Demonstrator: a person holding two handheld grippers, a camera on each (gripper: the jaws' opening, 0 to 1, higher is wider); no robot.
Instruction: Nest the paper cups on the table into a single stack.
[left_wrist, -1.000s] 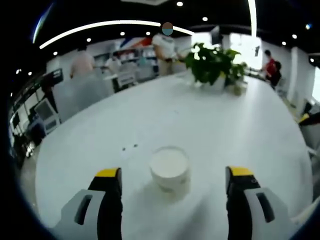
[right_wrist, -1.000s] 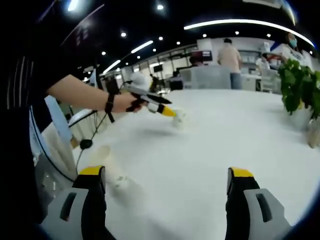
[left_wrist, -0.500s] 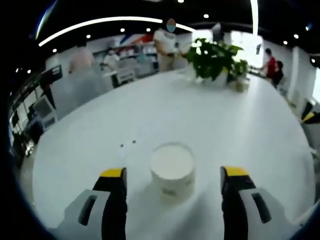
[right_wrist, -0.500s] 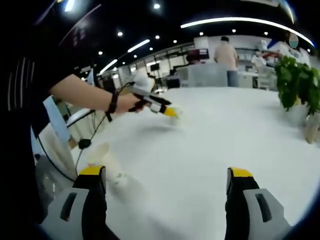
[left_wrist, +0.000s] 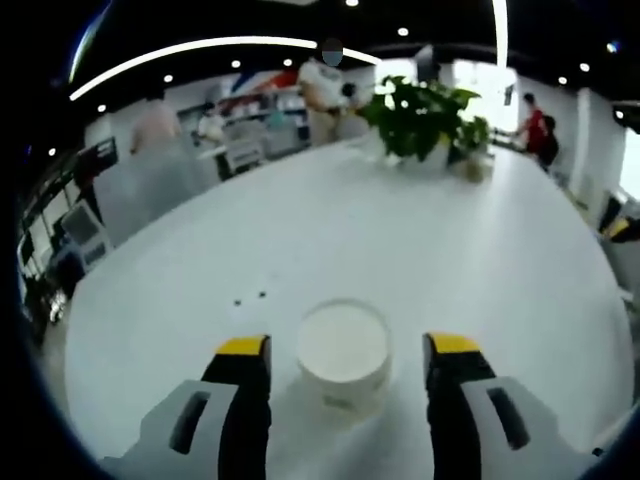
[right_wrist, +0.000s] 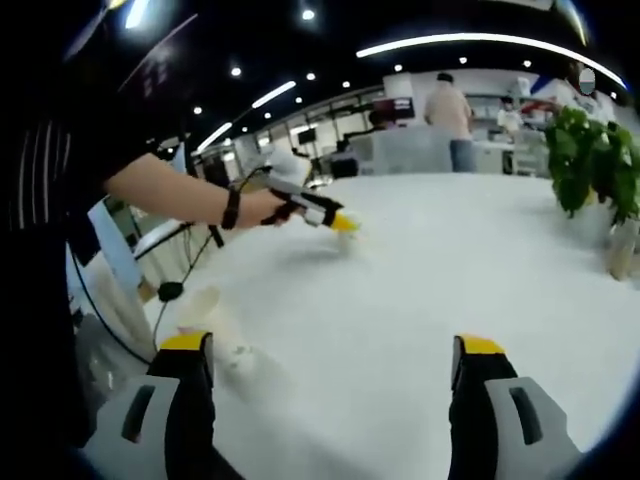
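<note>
The white table (left_wrist: 420, 240) takes up most of the left gripper view, a broad rounded top running from the lower edge up to a potted plant (left_wrist: 418, 118) in the upper right of the frame, with people standing in the blurred room behind it. In the right gripper view the same table spreads across the middle, and the person's arm (right_wrist: 165, 190) reaches in from the left of the frame with a dark band at the wrist. The left gripper (left_wrist: 345, 345) sits at the bottom centre of its own view, its two yellow-tipped jaws parted and standing to either side of an upright paper cup (left_wrist: 343, 350); whether they already touch its wall I cannot tell, since the gaps look narrow but the picture is soft there. The right gripper (right_wrist: 330, 345) at the bottom of its view has its jaws spread wide with nothing between them. A second cup (right_wrist: 200, 310) seems to lie on its side at the lower left of that frame (blurred, so the pose is uncertain). Two small dark specks (left_wrist: 250, 296) mark the tabletop left of the upright cup. A paper cup is light, thin-walled and easily crushed, so I would judge a gentle squeeze across the wall near the stiffer rolled rim to be the safest hold.
</note>
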